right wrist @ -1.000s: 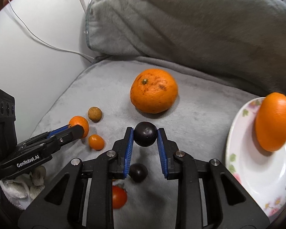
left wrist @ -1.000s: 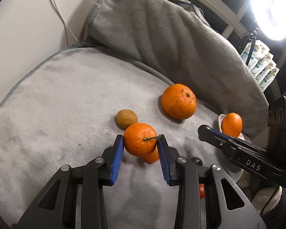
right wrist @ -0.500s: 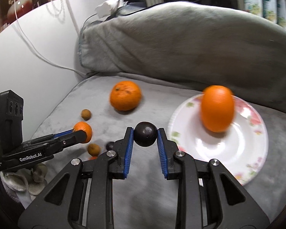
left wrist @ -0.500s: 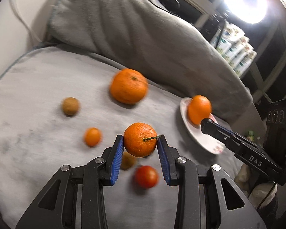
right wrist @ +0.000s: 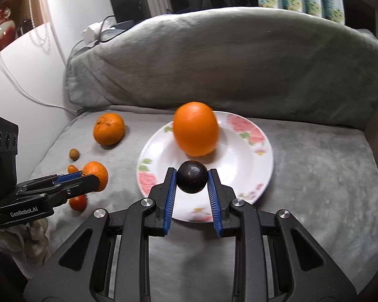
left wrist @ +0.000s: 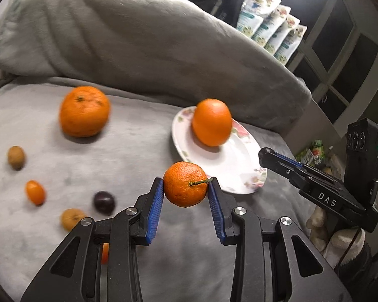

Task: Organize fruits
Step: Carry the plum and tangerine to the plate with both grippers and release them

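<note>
My left gripper (left wrist: 186,188) is shut on a small mandarin (left wrist: 185,187) with a stem, held above the grey cushion just left of the flowered white plate (left wrist: 235,166). My right gripper (right wrist: 192,180) is shut on a dark plum (right wrist: 192,180), held over the near part of the plate (right wrist: 252,166). An orange (right wrist: 196,132) stands on the plate. A large mandarin (left wrist: 84,110), a brown kiwi-like fruit (left wrist: 16,157), a kumquat (left wrist: 34,192), a second dark plum (left wrist: 103,202) and a yellowish fruit (left wrist: 71,219) lie on the cushion to the left.
A grey blanket-covered backrest (right wrist: 226,63) rises behind the seat. A red tomato (right wrist: 78,202) lies near the left gripper's side. A white wall with a cable (right wrist: 17,85) is at left. Packets (left wrist: 269,32) stand behind the backrest.
Both grippers have swung right toward the plate with their fruits held. The plate and its orange now sit in front of the right gripper; the loose fruits have shifted to the left.
</note>
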Demonstrator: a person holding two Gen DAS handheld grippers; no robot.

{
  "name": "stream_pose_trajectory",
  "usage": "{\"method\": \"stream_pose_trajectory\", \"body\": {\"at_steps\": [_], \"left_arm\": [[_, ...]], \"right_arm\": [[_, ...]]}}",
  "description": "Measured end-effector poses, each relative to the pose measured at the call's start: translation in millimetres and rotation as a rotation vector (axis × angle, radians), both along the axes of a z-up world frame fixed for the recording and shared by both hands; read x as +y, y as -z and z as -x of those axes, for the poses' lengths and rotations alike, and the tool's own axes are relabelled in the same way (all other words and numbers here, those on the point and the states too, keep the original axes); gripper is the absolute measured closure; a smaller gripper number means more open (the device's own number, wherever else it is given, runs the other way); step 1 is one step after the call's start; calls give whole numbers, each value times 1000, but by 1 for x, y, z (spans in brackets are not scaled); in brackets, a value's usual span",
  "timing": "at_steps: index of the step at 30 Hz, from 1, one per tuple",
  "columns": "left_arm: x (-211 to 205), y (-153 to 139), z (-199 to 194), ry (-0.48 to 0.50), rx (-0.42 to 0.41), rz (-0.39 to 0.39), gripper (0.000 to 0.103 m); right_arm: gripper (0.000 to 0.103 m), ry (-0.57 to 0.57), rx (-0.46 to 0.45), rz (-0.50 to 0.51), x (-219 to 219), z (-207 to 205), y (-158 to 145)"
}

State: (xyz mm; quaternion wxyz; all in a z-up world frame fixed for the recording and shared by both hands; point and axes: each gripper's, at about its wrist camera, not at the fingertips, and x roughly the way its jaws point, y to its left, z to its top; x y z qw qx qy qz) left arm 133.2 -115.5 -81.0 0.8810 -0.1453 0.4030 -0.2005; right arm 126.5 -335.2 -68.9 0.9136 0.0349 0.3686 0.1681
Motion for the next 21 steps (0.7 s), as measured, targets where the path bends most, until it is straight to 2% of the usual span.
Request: {"method": "stream_pose_trajectory", "body": {"at_steps": [5,16,21], "left_arm": [[-19,6,-7,28,16,-7,69],[-63,-1,-12,74,-62,-147,69],[-72,2,-13,95,-72,-184,69]], "right_arm": [[77,15,21,-1,-8,-4,7],[77,35,40,-12,-20,-14,17],[77,48,56,-25,-26,-19,20]]}}
